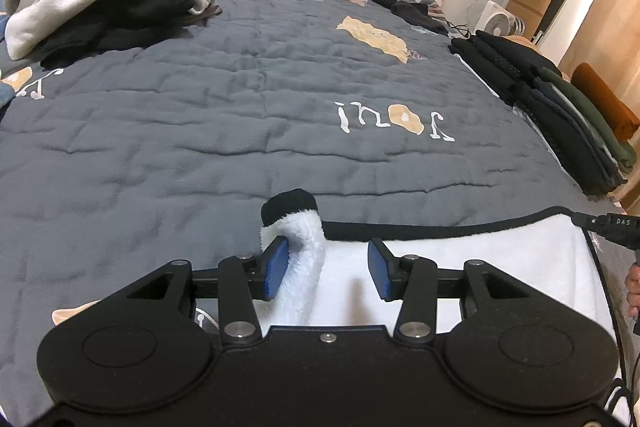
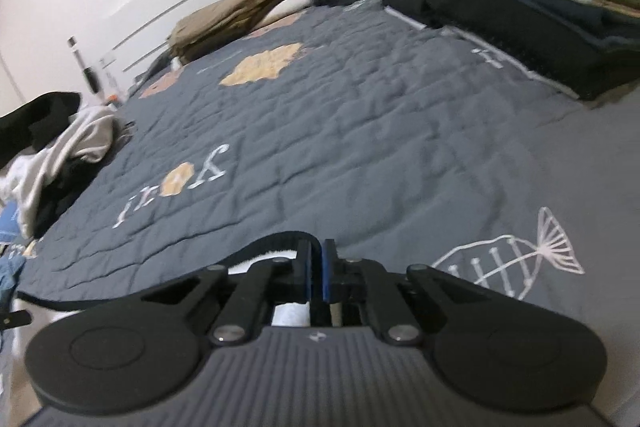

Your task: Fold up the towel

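Soft, floppy white towel (image 1: pixel 460 267) with black trim lies on the bed (image 1: pixel 240 107). Left gripper (image 1: pixel 328 269) gapes open around an upturned corner; right gripper (image 2: pixel 316 275) pinches the hem. Light fleece, best held at corners. The grippers hide most of it.

Lit evenly and softly by indoor light, with faint shadows. Left wrist view sharp, yet bowed by fisheye and dark at the corners. Right wrist view smeared by motion blur, worst on the stack of folded dark clothes (image 2: pixel 532 7); tilted, edges curved.
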Demonstrator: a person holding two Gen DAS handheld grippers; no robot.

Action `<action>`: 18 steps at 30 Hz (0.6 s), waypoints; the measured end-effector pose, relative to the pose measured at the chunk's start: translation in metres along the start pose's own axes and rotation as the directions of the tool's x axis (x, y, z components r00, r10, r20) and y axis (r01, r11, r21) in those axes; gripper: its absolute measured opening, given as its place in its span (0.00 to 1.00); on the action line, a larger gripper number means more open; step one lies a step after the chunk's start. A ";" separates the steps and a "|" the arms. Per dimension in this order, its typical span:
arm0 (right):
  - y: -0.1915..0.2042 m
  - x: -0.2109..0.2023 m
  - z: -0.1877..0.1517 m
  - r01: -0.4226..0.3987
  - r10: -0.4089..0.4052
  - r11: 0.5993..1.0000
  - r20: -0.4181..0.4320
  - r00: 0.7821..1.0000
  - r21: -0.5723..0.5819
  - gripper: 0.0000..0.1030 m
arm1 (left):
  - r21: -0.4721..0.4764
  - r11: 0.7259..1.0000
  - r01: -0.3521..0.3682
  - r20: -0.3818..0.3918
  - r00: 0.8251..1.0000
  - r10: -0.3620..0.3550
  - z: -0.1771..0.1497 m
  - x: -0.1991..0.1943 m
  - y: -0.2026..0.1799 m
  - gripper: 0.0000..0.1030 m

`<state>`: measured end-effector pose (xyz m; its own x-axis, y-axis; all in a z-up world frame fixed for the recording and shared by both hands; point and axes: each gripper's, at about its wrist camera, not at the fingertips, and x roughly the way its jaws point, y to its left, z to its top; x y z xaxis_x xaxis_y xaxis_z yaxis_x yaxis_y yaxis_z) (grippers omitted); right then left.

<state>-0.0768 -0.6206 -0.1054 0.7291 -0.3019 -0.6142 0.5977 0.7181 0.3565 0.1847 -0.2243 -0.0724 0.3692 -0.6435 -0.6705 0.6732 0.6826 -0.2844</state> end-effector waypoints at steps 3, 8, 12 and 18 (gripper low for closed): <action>-0.007 0.006 -0.003 0.015 -0.015 1.000 -0.016 1.000 0.020 0.04 | 0.001 1.000 -0.003 0.003 1.000 0.003 0.000 -0.001 0.001 0.42; -0.004 0.014 -0.011 0.009 -0.010 1.000 -0.040 0.999 -0.027 0.05 | 0.024 0.997 -0.075 0.027 0.997 0.074 0.002 -0.003 0.009 0.55; -0.008 0.014 -0.012 0.005 -0.005 1.000 -0.046 0.999 -0.012 0.06 | -0.051 0.994 -0.100 0.030 0.994 0.102 0.003 -0.001 0.034 0.54; -0.009 0.014 -0.016 0.012 -0.012 1.000 -0.051 0.999 -0.004 0.06 | -0.127 0.992 0.024 -0.021 0.999 -0.027 -0.004 0.013 0.050 0.41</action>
<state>-0.0769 -0.6216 -0.1285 0.7040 -0.2782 -0.6535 0.6049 0.7169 0.3465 0.2209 -0.1973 -0.0980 0.3376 -0.6545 -0.6765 0.5953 0.7051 -0.3852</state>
